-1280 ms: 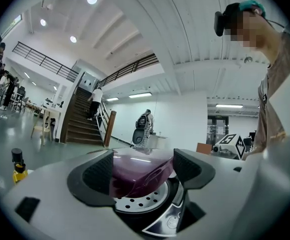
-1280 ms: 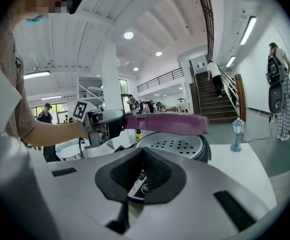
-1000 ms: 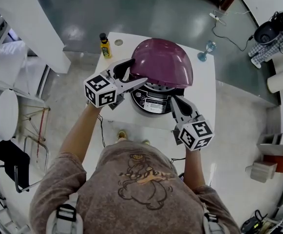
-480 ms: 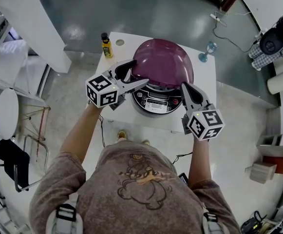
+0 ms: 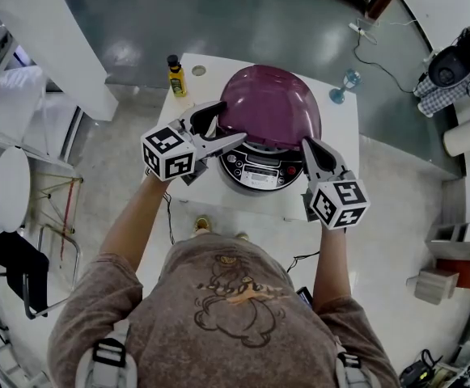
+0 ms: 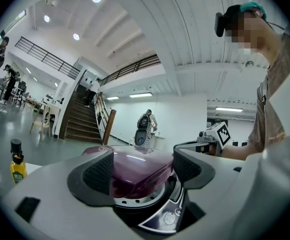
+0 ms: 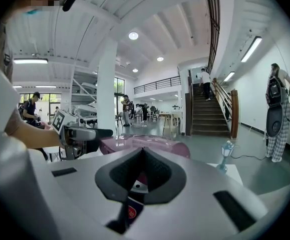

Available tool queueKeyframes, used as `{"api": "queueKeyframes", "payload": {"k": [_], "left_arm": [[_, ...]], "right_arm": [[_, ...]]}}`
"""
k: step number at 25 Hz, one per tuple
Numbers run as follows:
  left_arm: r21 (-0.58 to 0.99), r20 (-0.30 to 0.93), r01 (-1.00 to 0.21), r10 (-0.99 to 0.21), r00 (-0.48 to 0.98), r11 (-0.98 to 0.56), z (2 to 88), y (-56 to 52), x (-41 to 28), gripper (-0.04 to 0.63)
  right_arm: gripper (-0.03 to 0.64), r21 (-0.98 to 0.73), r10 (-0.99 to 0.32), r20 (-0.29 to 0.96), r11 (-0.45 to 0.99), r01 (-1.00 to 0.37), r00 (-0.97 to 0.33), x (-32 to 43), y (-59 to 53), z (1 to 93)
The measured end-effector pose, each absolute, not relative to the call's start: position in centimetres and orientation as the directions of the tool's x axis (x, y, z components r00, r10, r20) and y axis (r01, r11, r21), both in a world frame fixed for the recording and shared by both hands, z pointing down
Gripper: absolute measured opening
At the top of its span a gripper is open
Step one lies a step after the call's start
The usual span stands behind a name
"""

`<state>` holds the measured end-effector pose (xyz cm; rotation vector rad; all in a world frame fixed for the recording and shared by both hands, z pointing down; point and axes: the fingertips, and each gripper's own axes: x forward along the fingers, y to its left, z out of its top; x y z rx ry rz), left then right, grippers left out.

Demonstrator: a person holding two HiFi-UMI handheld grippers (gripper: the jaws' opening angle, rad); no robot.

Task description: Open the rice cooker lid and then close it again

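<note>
A white table stands on a glossy grey floor; a staircase rises behind.

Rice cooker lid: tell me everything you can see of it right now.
The lid is a glossy, dark purple dome, plastic by the look, covering the rice cooker on the white table. In the left gripper view its near edge sits slightly above the perforated silver rim, so it looks not quite shut. The left gripper, jaws apart, straddles that edge; contact is unclear. The right gripper, shut, is by the cooker's right side.
</note>
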<state>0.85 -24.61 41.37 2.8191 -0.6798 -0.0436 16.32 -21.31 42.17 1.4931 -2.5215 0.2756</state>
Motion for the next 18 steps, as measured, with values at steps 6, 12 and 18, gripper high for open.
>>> {"api": "queueKeyframes", "payload": {"k": [6,12,18], "left_arm": [[0.238,0.052,-0.447,-0.448,0.892,-0.862,42.3,-24.3,0.9,0.370],[0.262,0.064,-0.447,-0.447,0.892,-0.855,43.1,-24.1,0.8,0.370],[0.284,0.085,-0.450,-0.445,0.891,-0.847,44.3,-24.0,0.8,0.370]], "right_arm": [[0.005,-0.075,-0.835,0.280,0.473,-0.878,-0.474,16.3,-21.0,43.3],[0.006,-0.100,-0.826,0.296,0.473,-0.875,-0.480,16.3,-20.6,44.5],[0.006,-0.093,-0.816,0.329,0.473,-0.876,-0.476,16.1,-20.4,46.1]]}}
